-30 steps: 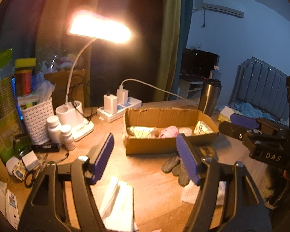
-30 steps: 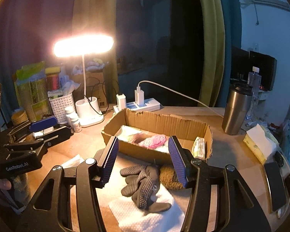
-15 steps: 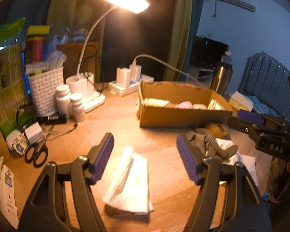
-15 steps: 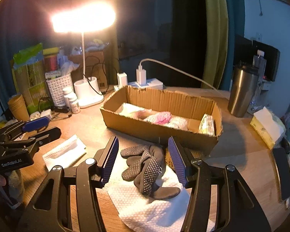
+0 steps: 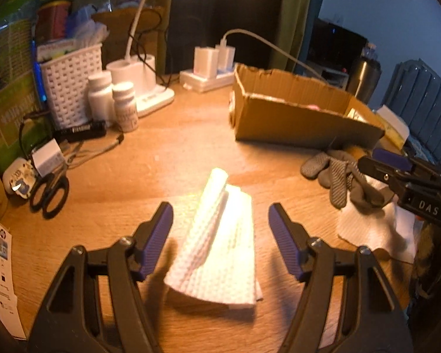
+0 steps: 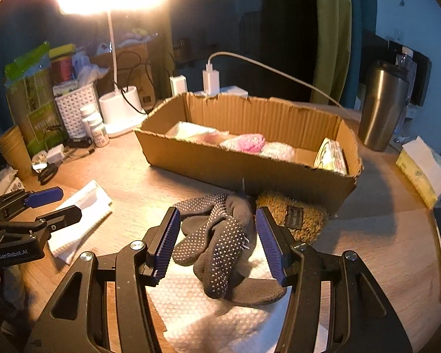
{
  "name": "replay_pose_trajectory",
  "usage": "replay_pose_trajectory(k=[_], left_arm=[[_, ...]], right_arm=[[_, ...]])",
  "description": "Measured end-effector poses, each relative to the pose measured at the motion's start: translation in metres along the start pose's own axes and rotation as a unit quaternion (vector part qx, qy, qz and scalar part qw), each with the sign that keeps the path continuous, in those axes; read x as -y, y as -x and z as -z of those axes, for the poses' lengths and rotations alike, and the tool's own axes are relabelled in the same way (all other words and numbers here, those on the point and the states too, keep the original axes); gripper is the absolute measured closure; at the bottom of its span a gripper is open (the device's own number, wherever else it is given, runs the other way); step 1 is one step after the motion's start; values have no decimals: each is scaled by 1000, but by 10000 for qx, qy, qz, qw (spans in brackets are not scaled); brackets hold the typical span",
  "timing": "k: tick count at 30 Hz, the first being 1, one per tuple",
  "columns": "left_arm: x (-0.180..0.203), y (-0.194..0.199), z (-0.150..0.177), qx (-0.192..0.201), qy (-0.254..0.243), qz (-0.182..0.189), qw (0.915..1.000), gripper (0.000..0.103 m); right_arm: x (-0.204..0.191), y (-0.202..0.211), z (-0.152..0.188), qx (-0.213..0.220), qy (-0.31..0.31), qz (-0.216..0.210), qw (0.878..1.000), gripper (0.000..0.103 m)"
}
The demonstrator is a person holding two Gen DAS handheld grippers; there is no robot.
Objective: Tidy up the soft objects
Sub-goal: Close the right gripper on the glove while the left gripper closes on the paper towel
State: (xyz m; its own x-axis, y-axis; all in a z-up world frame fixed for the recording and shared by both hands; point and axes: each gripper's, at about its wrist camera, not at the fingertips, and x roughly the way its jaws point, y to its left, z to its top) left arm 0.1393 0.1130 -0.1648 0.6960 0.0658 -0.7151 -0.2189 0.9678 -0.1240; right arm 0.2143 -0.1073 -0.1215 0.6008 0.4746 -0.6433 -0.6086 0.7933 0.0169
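A folded white cloth (image 5: 220,235) lies on the wooden desk between the fingers of my open left gripper (image 5: 220,235), which hangs just above it. The cloth also shows in the right wrist view (image 6: 82,211). Grey dotted gloves (image 6: 217,241) lie on a white paper towel (image 6: 220,317), between the fingers of my open right gripper (image 6: 217,244). A brown fuzzy item (image 6: 294,214) lies beside the gloves, against a cardboard box (image 6: 244,170) that holds pink and white soft items.
A lit desk lamp (image 6: 117,111), white basket (image 5: 67,79), two pill bottles (image 5: 114,100), scissors (image 5: 50,194) and a power strip (image 5: 208,76) crowd the left and back. A steel tumbler (image 6: 382,108) and a tissue pack (image 6: 423,167) stand right of the box.
Both grippers have moved down and forward. The left one now straddles the folded cloth and the right one straddles the gloves. Both stay open.
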Motion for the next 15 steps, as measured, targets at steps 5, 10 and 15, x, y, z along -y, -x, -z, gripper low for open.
replay_pose_trajectory(k=[5, 10, 15], left_arm=[[-1, -7, 0, -178, 29, -18, 9998, 34], [-2, -11, 0, -324, 64, 57, 9994, 35], [-1, -16, 0, -474, 57, 140, 9988, 45]], right_arm=[[1, -10, 1, -153, 19, 1, 9999, 46], [2, -21, 0, -316, 19, 11, 9995, 46], [1, -34, 3, -549, 19, 29, 9985, 47]])
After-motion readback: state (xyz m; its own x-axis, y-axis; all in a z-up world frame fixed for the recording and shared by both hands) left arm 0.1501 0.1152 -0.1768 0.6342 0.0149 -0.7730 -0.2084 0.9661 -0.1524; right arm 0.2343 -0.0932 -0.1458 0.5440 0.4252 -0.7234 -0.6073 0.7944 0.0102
